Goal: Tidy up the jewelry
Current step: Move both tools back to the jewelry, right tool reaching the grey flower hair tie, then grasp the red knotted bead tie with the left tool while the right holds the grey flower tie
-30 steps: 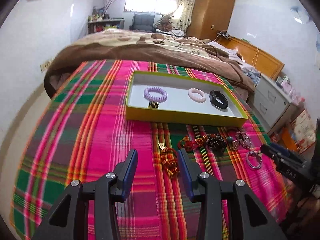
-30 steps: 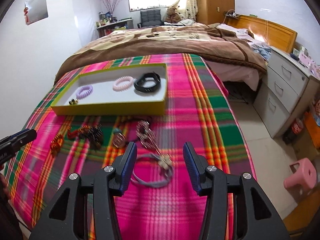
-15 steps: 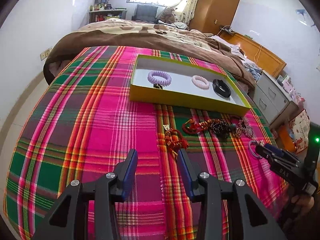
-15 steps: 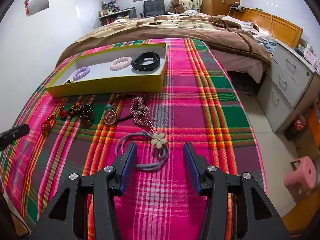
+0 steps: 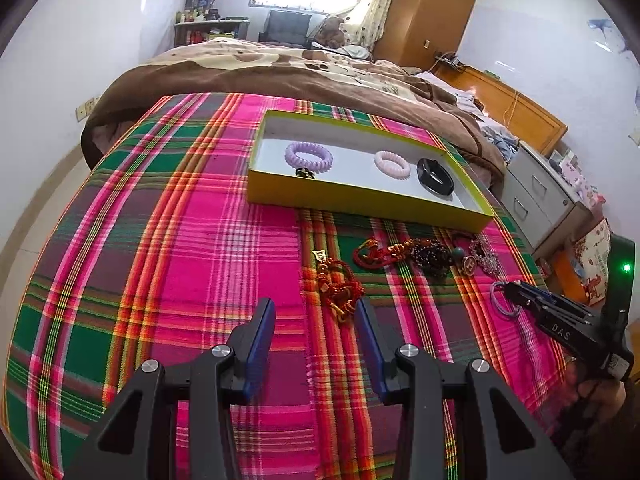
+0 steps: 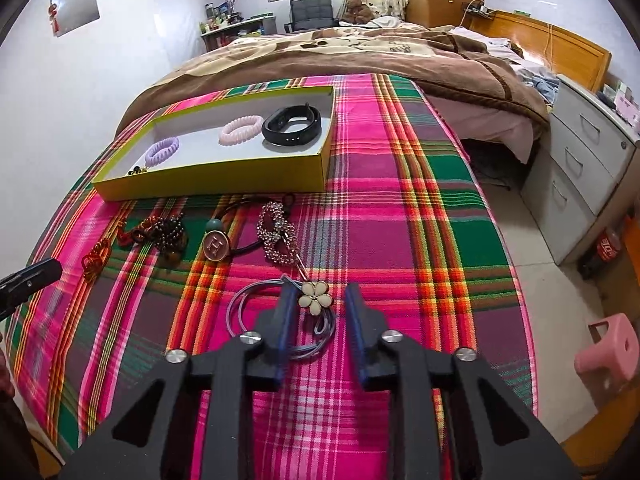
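A yellow-green tray [image 5: 360, 200] on the plaid cloth holds a purple coil tie [image 5: 309, 157], a pink coil tie [image 5: 393, 164] and a black band [image 5: 435, 176]. Loose pieces lie in front of it: a red knotted cord [image 5: 338, 284], dark beads [image 6: 170, 232], an H charm [image 6: 216, 245] and a rhinestone piece [image 6: 278, 232]. My right gripper [image 6: 318, 292] is low over a grey-blue cord with a white flower charm [image 6: 315, 299]. Its jaws are closing, the flower between them, and the pads are not touching it. My left gripper [image 5: 314, 308] is open just short of the red knotted cord.
A brown blanket [image 5: 280, 76] covers the bed behind the tray. Grey drawers [image 6: 580, 168] and a pink stool [image 6: 608, 352] stand on the floor to the right, past the cloth's edge. A wooden wardrobe [image 5: 424, 12] is at the back.
The right jaws have narrowed around the flower charm, and the cord now sits closer under them. The left gripper stays open in about the same place.
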{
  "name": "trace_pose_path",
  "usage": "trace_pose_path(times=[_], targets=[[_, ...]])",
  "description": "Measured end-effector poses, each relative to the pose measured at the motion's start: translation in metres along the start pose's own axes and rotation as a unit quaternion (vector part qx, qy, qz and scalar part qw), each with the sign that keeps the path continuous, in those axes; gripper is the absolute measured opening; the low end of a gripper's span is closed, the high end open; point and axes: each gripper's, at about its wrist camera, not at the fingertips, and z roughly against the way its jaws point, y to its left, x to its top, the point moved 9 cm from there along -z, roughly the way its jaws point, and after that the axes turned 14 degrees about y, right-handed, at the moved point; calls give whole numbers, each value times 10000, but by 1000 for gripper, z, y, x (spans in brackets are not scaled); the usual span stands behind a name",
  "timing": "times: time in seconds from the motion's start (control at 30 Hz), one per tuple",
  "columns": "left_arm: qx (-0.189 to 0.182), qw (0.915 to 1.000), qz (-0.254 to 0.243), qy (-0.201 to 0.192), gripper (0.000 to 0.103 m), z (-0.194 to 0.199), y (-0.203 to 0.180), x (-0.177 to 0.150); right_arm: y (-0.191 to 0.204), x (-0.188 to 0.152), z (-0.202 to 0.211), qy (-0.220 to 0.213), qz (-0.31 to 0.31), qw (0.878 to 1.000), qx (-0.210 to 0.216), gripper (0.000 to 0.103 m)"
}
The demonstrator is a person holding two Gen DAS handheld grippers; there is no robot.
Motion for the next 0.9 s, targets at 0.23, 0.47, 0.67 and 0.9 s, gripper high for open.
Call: trace_pose_path(times=[0.23,0.47,0.67,0.9], targets=[[80,9998,-180,70,41,-8,-14,2,-4,-1,3,-76,-83,9999,58,18],[307,9990,-274,181,41,-23,-17,7,-10,0,12,-226,-220,9995,-4,18],[525,9976,-356,285,41,-39,-17,8,-7,1,13,-218,-207,9995,56,18],[612,9973,-324,230,41,-43,-14,16,-2,2,14,-232,-149,9996,47,18]])
